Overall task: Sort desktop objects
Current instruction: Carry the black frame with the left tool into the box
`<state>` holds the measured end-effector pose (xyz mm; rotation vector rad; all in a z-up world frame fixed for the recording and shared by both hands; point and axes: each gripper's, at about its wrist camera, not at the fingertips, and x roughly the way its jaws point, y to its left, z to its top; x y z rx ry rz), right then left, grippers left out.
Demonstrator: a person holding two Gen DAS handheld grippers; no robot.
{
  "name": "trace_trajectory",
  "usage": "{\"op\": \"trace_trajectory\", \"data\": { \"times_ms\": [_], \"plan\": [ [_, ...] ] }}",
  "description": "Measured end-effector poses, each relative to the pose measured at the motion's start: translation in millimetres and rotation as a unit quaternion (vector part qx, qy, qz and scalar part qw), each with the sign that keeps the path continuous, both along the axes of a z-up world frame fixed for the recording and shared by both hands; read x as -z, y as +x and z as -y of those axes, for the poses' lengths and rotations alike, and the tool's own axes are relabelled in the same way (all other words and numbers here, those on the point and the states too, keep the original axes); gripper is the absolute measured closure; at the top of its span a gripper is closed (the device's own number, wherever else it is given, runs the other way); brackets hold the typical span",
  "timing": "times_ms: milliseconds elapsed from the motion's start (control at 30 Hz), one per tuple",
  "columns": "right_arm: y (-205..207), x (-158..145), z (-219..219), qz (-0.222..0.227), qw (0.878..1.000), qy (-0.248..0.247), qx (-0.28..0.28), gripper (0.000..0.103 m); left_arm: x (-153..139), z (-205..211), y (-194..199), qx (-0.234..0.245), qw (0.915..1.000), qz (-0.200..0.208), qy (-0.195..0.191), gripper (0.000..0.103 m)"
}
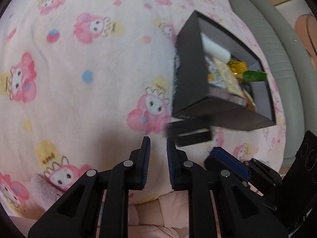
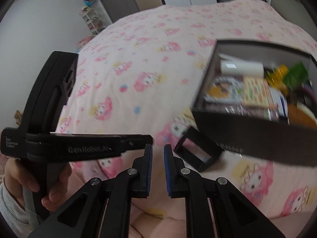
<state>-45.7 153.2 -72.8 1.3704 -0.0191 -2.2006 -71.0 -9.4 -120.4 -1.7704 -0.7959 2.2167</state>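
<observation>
I see the pink cartoon-print blanket (image 1: 79, 69) filling most of both views, draped over the work surface. On it sits the black box (image 1: 190, 75), open top, packed: white roll (image 1: 216, 49), printed packets (image 2: 255, 91), yellow wrapper (image 1: 237, 67), green packet (image 1: 254, 76). Blurred in both views, contents only partly readable. In the left wrist view the box lies ahead and to the right of my left gripper (image 1: 158, 148); in the right wrist view it's ahead-right of my right gripper (image 2: 158, 154), well clear of the tips. A small black frame-like item (image 2: 198, 152) lies on the blanket against the box's near corner, just right of the right gripper's tips, not touching. Both tongs nearly closed, narrow gap, nothing between the pads. The left gripper crosses the right view at left, held by a hand (image 2: 29, 182) in a grey sleeve (image 2: 10, 208).
</observation>
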Motion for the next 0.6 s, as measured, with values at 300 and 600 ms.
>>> {"op": "trace_trajectory", "data": {
  "times_ms": [300, 600],
  "plan": [
    [-27, 46, -55, 0.041, 0.993, 0.036, 0.104, 0.091, 13, -10, -13, 0.0, 0.9999, 0.01, 0.003, 0.088],
    [-32, 46, -89, 0.035, 0.986, 0.004, 0.166, 0.085, 34, -33, -20, 0.021, 0.9981, 0.001, 0.058, 0.088]
  ]
}}
